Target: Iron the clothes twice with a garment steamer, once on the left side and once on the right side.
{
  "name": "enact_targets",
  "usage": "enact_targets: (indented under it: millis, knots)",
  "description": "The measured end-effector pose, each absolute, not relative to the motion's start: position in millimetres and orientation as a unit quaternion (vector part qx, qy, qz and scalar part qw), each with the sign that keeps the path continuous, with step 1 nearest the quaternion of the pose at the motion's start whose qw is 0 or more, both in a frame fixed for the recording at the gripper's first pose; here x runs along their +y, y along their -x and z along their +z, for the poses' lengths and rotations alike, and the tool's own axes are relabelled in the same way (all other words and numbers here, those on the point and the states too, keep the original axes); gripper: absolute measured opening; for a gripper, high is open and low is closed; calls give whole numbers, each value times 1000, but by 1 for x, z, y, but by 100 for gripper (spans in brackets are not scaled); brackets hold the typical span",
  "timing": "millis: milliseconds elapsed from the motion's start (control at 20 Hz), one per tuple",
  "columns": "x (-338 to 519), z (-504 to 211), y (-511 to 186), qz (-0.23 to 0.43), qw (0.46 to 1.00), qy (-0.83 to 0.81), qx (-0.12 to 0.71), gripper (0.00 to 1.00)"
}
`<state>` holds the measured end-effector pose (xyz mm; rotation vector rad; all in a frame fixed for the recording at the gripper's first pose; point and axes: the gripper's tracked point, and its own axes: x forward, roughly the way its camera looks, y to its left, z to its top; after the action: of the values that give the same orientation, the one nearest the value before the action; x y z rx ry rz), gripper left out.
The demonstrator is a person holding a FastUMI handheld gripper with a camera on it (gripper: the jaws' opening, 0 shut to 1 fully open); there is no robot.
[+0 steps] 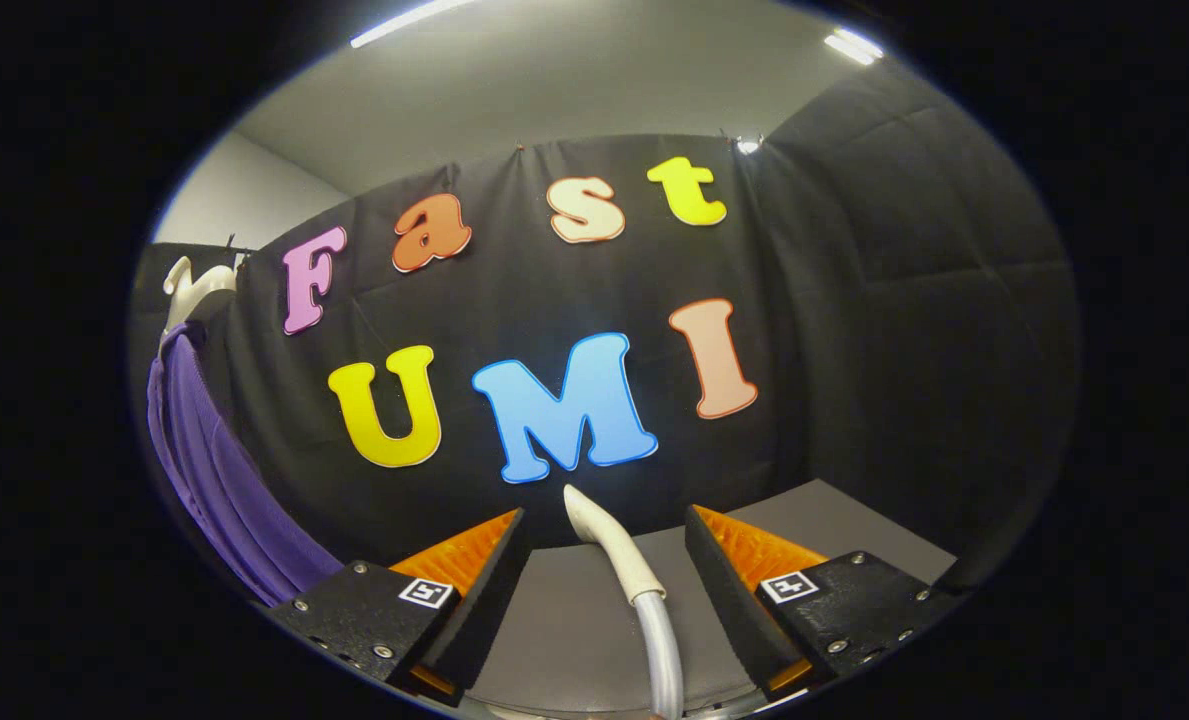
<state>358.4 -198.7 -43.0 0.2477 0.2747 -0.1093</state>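
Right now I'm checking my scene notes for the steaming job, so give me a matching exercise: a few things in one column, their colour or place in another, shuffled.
Things:
1. garment
2. steamer head
3. finger pads
4. hanger

Descriptions:
A. white, at the garment's top
B. orange, ribbed
C. purple, hanging off to the side of the gripper
D. cream, standing between the open fingers, untouched, on a grey hose

Pairs: 1-C, 2-D, 3-B, 4-A
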Motion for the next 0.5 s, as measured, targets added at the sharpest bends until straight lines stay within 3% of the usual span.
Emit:
enact_targets:
  millis: [500]
  knots:
    - [-213, -140, -421, 3, 925, -256, 281, 95]
